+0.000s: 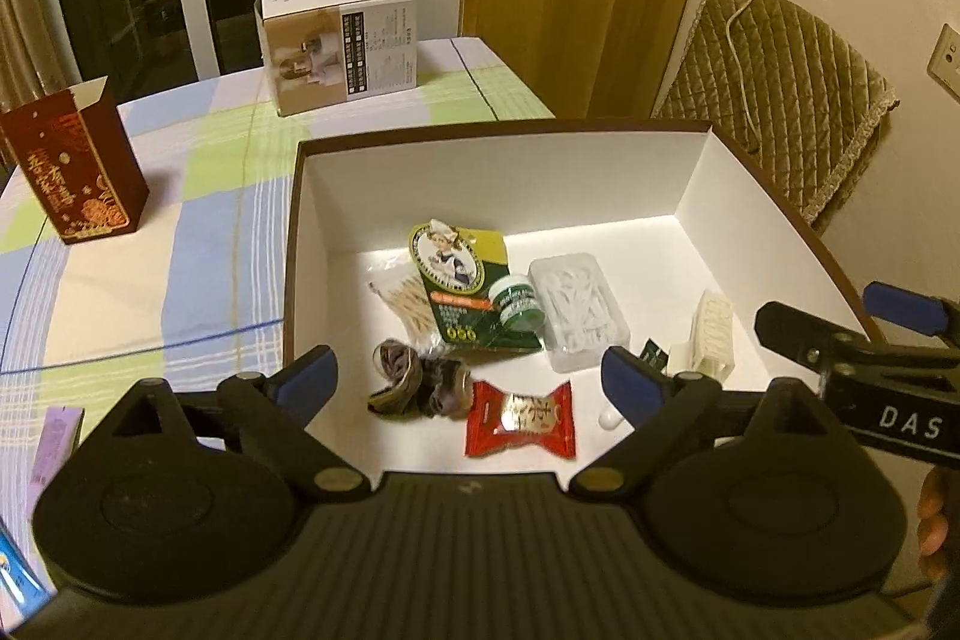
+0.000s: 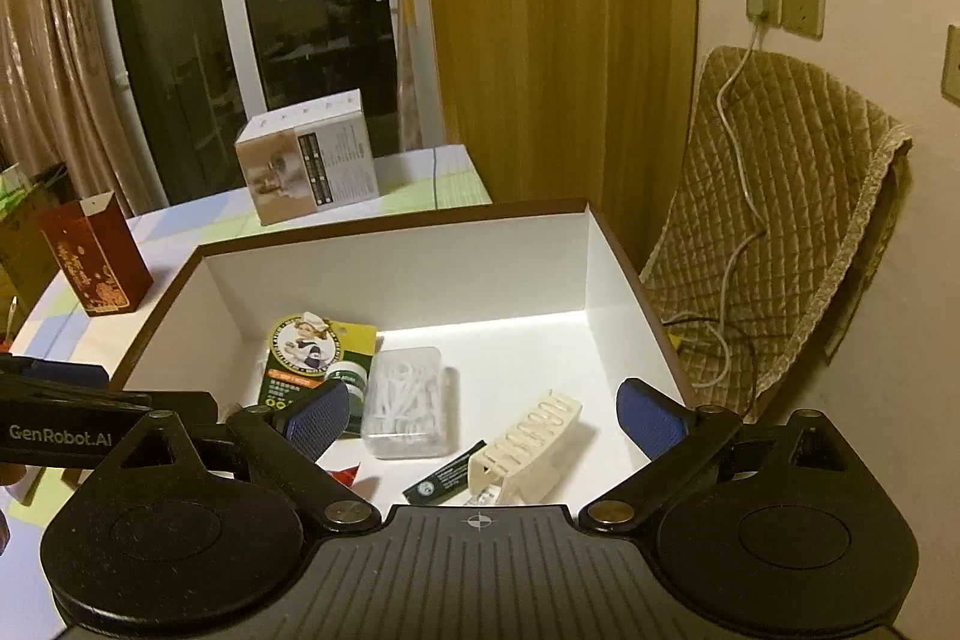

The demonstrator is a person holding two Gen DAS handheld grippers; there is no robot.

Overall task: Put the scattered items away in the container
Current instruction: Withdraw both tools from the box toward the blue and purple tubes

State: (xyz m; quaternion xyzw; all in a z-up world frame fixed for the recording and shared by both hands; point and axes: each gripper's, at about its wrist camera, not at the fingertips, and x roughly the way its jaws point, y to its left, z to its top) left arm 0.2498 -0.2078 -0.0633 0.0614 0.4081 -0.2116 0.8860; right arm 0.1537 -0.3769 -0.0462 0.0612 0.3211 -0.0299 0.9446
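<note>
A white box with a brown rim (image 1: 498,127) (image 2: 390,220) holds several items: a green card packet (image 1: 465,274) (image 2: 300,358), a small green jar (image 1: 515,303), a clear case of floss picks (image 1: 579,316) (image 2: 408,400), cotton swabs (image 1: 402,304), a dark hair tie (image 1: 420,382), a red candy packet (image 1: 521,419) and a cream hair claw (image 1: 711,334) (image 2: 534,451). My left gripper (image 1: 474,379) hovers open above the candy and the hair tie, holding nothing. Over the hair claw, my right gripper (image 2: 483,412) is open and empty.
On the checked tablecloth (image 1: 180,244) stand a dark red carton (image 1: 75,169) (image 2: 96,259) at the left and a white product box (image 1: 339,43) (image 2: 309,160) at the back. A purple box (image 1: 54,445) lies near left. A padded chair (image 2: 780,220) stands right of the container.
</note>
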